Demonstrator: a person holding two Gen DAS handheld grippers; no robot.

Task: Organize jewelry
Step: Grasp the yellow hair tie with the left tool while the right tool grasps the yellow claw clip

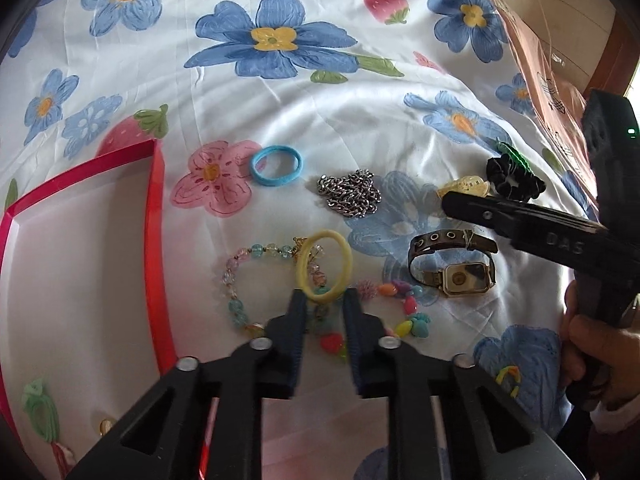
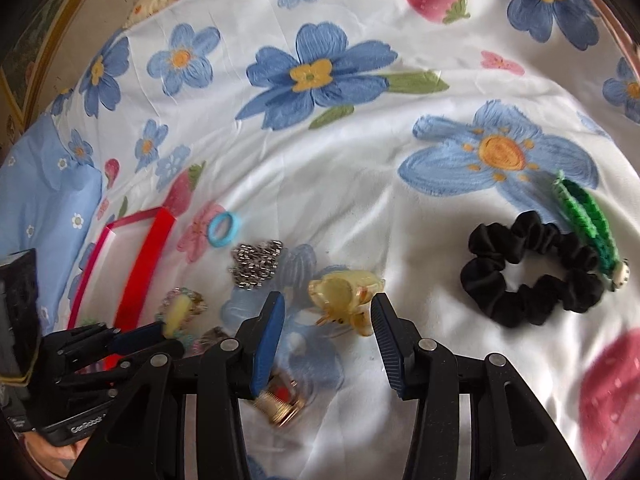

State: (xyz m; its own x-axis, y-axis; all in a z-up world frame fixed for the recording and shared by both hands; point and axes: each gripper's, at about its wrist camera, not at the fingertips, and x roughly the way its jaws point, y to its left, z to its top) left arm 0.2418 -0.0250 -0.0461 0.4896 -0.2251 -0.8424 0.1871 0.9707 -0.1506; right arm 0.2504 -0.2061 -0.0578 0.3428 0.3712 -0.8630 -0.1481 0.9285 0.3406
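A flower-printed bedsheet [image 1: 360, 128] is strewn with jewelry. The yellow hair tie [image 1: 326, 265] is pinched by the left tongs [image 1: 323, 295], likely for lifting into the red tray [image 1: 158, 216]. The right tongs [image 2: 328, 320] are spread around a yellow hair claw [image 2: 344, 294], unpressed.

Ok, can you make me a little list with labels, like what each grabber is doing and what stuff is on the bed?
surface: white sheet with blue flowers
left gripper: jaws shut on yellow elastic hair tie
right gripper: jaws open around pale yellow plastic claw clip, not pressing it
box: red-rimmed tray, on the left
nearby: blue hair tie, silver chain, gold square watch, black fabric scrunchie
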